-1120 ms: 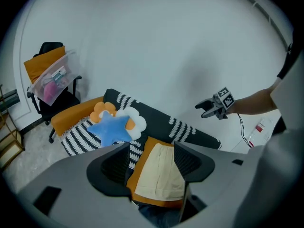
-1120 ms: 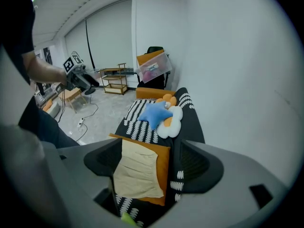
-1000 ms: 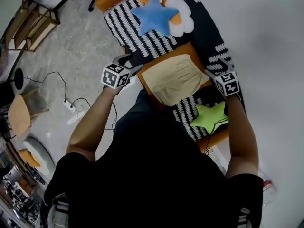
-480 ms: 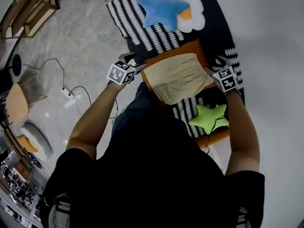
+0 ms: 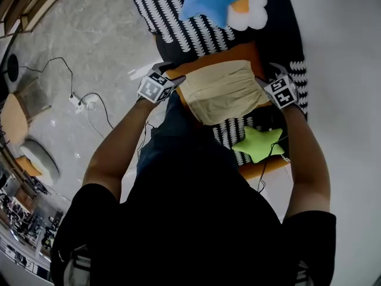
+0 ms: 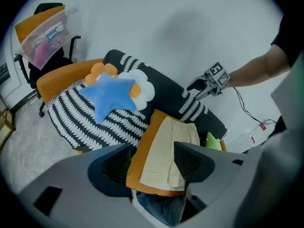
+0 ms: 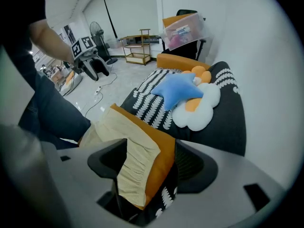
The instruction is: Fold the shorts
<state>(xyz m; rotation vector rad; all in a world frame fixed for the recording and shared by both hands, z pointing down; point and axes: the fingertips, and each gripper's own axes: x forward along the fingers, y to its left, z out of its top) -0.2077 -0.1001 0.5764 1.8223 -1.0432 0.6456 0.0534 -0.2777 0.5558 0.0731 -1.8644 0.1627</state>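
Left tongs stand wide apart, gripping nothing, with the beige shorts just ahead of them. Right tongs are also apart, their jaws having just been closing, with the shorts' gathered waistband corner between them but not pinched. The shorts lie flat between both tongs on an orange cushion. Beyond the tongs, a blue star pillow rests on a black-and-white sofa. A green star pillow lies beside the right tongs.

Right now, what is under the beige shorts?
An orange cushion lies under the shorts; its edges show beside them. The cushion rests on a black-and-white striped sofa cover. The cushion's middle is covered by the shorts, so anything between them cannot be seen.
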